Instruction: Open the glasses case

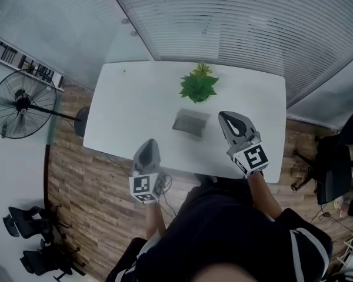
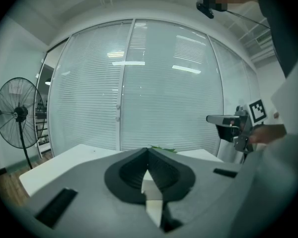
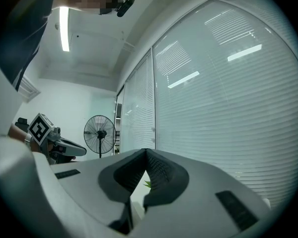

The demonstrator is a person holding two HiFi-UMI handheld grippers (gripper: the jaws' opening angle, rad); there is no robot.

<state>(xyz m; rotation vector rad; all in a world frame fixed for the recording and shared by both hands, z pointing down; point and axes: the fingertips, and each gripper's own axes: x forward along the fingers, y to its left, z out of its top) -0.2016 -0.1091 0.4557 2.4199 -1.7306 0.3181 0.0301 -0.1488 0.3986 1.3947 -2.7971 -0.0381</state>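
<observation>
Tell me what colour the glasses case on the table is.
The glasses case is grey, and it shows best in the head view.

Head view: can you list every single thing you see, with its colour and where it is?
table: one, white, middle
glasses case: one, grey, closed, on the table's middle
plant: one, green, on the table beyond the case
fan: one, black, standing left of the table
chairs: black, on the floor right and lower left; count unclear
blinds: white, behind the table
floor: brown wood
left hand-held gripper: one, grey, shut, at the table's near edge
right hand-held gripper: one, grey, shut, right of the case
</observation>
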